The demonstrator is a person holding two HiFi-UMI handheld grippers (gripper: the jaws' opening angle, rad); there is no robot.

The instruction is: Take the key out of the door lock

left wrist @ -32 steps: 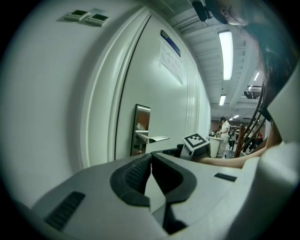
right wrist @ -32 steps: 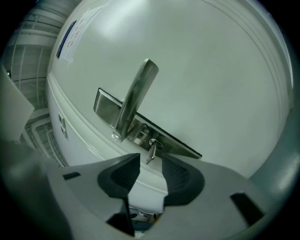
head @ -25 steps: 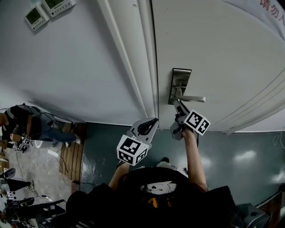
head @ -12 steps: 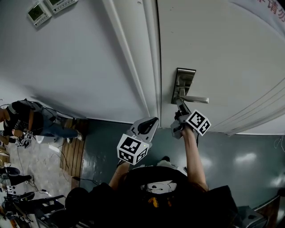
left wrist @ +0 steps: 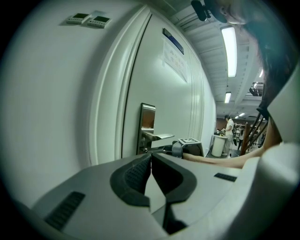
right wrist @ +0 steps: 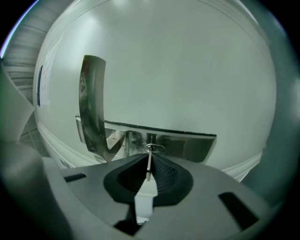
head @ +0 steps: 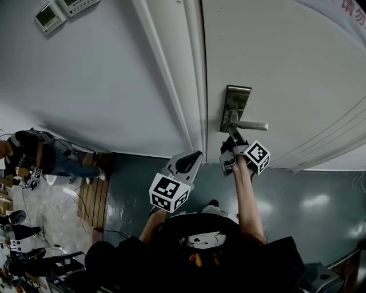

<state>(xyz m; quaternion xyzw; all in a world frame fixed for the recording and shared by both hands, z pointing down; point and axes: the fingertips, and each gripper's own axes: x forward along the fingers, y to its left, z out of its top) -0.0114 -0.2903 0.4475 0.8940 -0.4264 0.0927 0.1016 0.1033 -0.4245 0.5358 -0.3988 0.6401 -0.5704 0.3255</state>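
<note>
Right gripper (right wrist: 149,174) sits under the handle (right wrist: 159,136), in line with the key (right wrist: 148,163) for a straight pull. Its jaws are closing on the key, which is edge-on between the pads and seated in the lock (head: 233,109). Left gripper (left wrist: 151,158) is closed and empty, parked low, clear of the door (head: 274,57).

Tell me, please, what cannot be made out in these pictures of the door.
Keyhole: right gripper view, hidden behind the key and the right gripper, whose tongs are closing on it.
Key: head view, hidden by the right gripper.
Door notice: head view, cut off by the top edge.
Wall panels: head view, readouts too small.
</note>
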